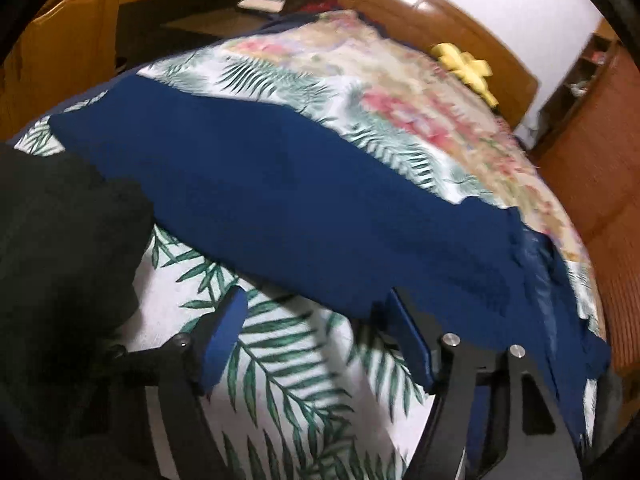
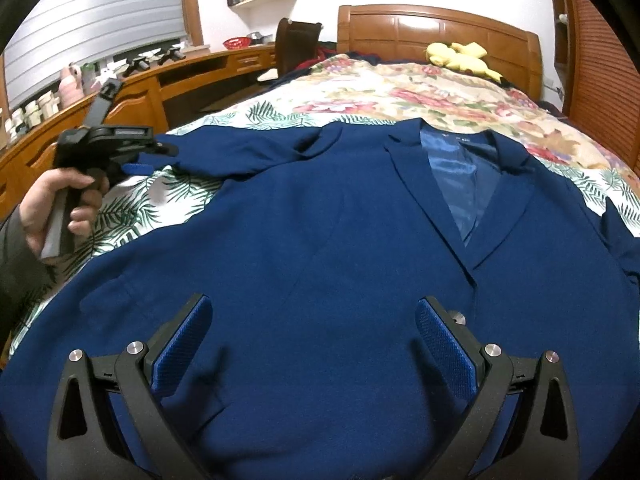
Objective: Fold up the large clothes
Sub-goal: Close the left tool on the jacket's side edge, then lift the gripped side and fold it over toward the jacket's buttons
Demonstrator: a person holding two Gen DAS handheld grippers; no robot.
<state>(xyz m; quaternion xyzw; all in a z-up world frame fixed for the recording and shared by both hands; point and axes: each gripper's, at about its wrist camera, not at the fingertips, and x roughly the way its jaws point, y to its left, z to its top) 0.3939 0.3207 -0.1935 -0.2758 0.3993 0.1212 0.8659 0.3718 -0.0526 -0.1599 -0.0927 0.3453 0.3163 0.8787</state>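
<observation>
A navy blazer (image 2: 320, 240) lies spread front-up on the bed, its collar and shiny blue lining (image 2: 460, 168) toward the headboard. One sleeve (image 1: 300, 208) stretches out sideways across the leaf-print sheet (image 1: 280, 360). My left gripper (image 1: 316, 320) is open just short of that sleeve's near edge, with only sheet between its blue pads (image 1: 224, 336). In the right wrist view a hand (image 2: 52, 200) holds the left gripper (image 2: 150, 158) by the sleeve's cuff (image 2: 176, 152). My right gripper (image 2: 312, 340) is open and hovers over the blazer's lower front, holding nothing.
A floral quilt (image 2: 420, 92) covers the far half of the bed, with a yellow plush toy (image 2: 460, 56) by the wooden headboard (image 2: 440, 28). A long wooden desk (image 2: 140, 88) and a chair (image 2: 296, 44) stand on the left. A louvred wooden door (image 2: 600, 60) is on the right.
</observation>
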